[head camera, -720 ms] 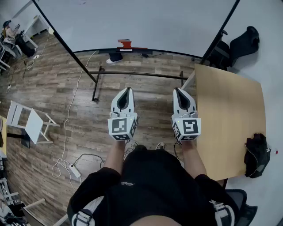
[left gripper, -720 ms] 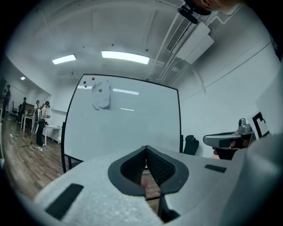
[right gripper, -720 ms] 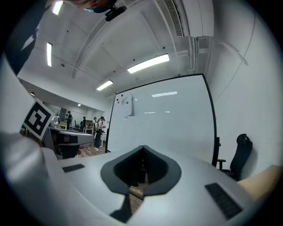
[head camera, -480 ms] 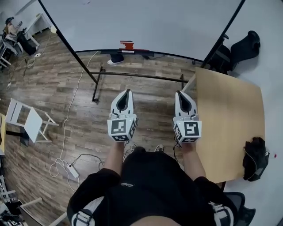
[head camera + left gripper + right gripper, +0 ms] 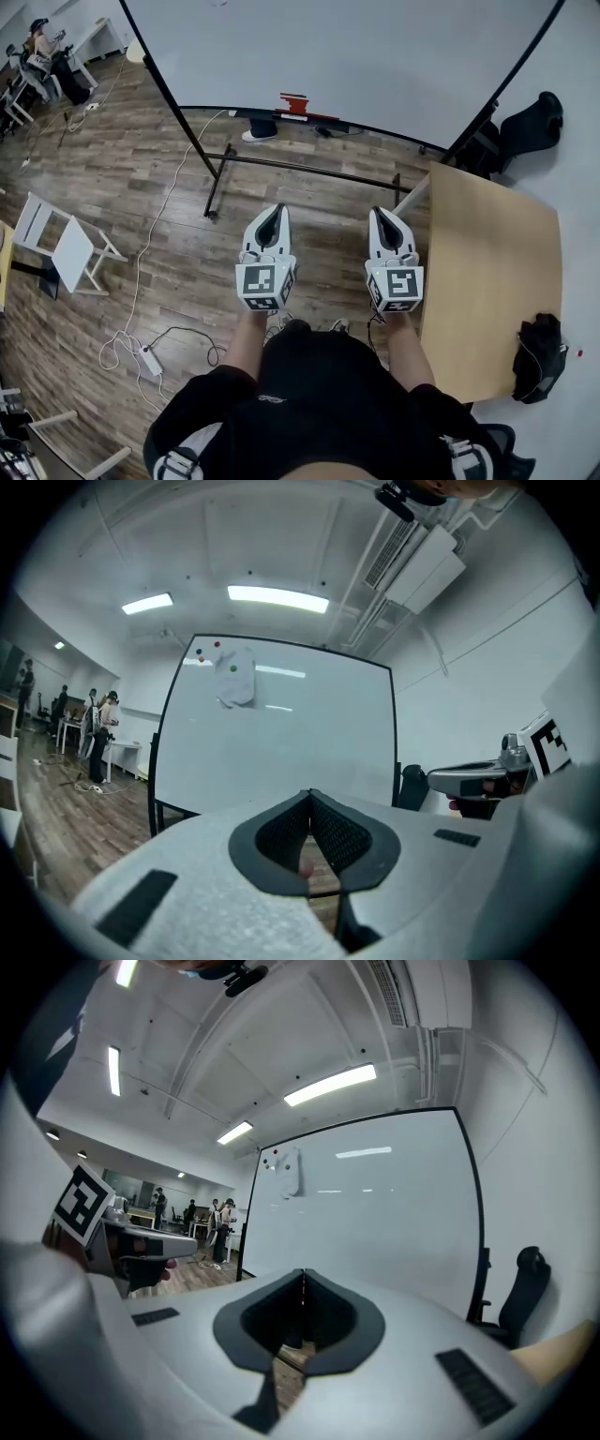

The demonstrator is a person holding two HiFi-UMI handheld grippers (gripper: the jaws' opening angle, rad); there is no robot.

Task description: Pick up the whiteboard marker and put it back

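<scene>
**Both grippers clenched and empty, facing the whiteboard**

You hold the left gripper (image 5: 273, 210) and the right gripper (image 5: 382, 213) side by side and level above the wooden floor (image 5: 141, 187). Each has its jaws pressed together with nothing between them. The right gripper is just beside the left edge of the table (image 5: 487, 253). The likeliest candidate for the task's thing is a red object (image 5: 293, 101), too small to identify. It rests on the ledge (image 5: 375, 125) along the bottom edge of the whiteboard (image 5: 356, 52), well apart from both grippers.

Light wooden table (image 5: 487, 253), dark bundle (image 5: 537, 358) near its edge, plank floor (image 5: 141, 169), white cable (image 5: 114, 343), power strip (image 5: 150, 361)
</scene>
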